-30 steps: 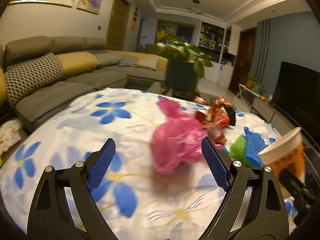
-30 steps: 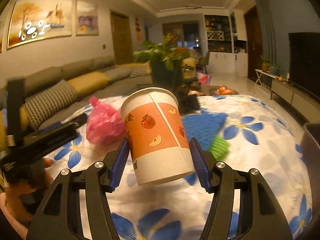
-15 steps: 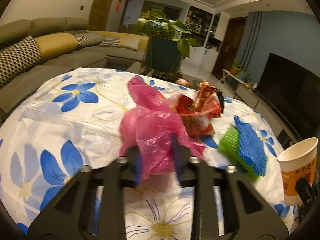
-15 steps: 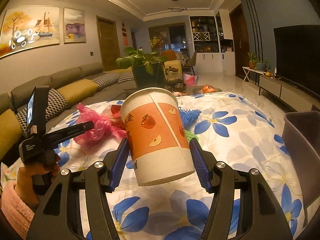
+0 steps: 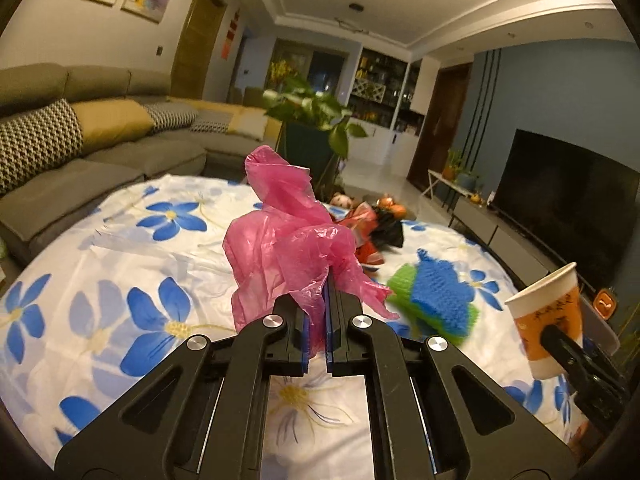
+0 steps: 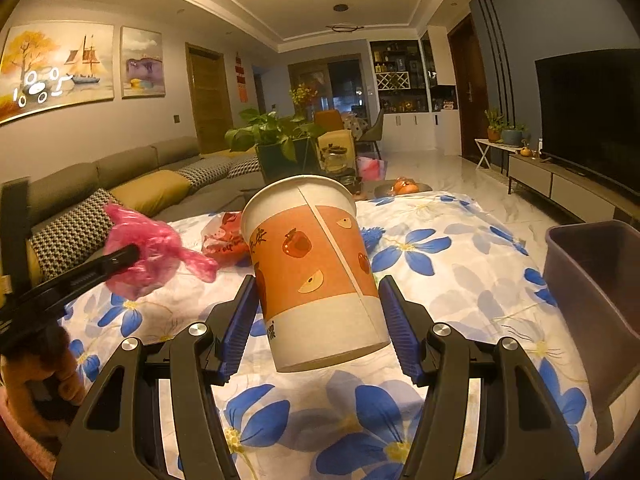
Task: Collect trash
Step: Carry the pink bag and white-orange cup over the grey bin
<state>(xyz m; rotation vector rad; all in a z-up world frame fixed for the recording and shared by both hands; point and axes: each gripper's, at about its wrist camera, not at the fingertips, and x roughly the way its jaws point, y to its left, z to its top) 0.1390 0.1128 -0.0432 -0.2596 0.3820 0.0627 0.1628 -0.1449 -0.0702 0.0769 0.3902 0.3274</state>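
Observation:
My left gripper is shut on a crumpled pink plastic bag and holds it above the flowered tablecloth; the bag also shows in the right wrist view. My right gripper is shut on an orange and white paper cup, held upright off the table; the cup also shows at the right of the left wrist view. A red snack wrapper and a green and blue foam net lie on the cloth beyond the bag.
A dark grey bin stands at the table's right edge. A grey sofa runs along the left. A potted plant stands beyond the table. A TV is on the right wall.
My left gripper closed on the pink bag and lifted it off the cloth. My right gripper kept hold of the cup and turned right, bringing the bin into view.

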